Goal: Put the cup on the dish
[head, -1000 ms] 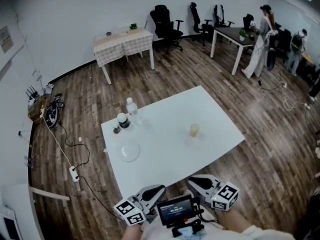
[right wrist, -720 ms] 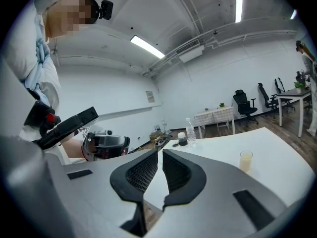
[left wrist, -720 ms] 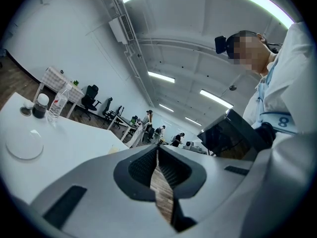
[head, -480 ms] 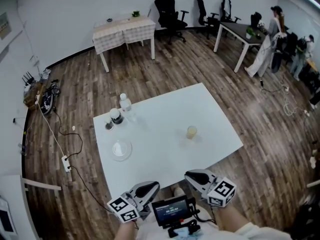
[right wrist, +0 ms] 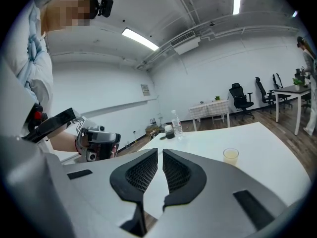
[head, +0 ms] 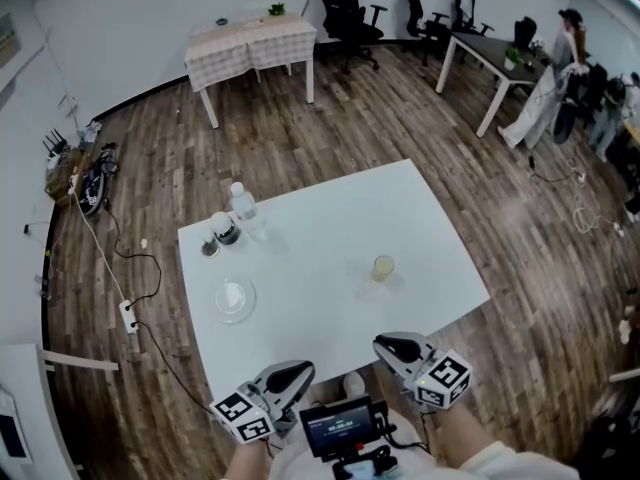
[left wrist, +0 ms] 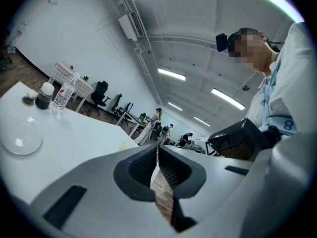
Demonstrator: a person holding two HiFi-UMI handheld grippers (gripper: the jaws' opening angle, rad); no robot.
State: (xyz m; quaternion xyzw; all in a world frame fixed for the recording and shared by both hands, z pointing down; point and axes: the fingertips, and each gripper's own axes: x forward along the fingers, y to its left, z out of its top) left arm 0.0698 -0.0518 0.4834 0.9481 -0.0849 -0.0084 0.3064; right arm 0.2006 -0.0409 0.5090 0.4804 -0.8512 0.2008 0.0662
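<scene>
A small clear cup point(head: 381, 267) of pale yellow liquid stands on the right half of the white table point(head: 330, 223); the right gripper view shows the cup point(right wrist: 230, 155) too. A clear glass dish point(head: 234, 298) lies near the table's left front, seen also as the dish point(left wrist: 20, 138) in the left gripper view. My left gripper point(head: 292, 373) and right gripper point(head: 388, 347) hover at the near table edge, far from both. The left gripper point(left wrist: 157, 148) is shut and empty. The right gripper point(right wrist: 160, 153) is shut with nothing held.
A water bottle point(head: 240, 201), a dark jar point(head: 224, 228) and a small lid point(head: 209, 249) stand at the table's far left corner. A screen device point(head: 345, 430) sits between the grippers. Cables point(head: 130, 278) run along the wooden floor at the left. Desks and chairs stand far behind.
The head view has shifted, so the table sits a little lower and further left in the picture. Both grippers stay shut at the near edge; cup and dish have not moved on the table.
</scene>
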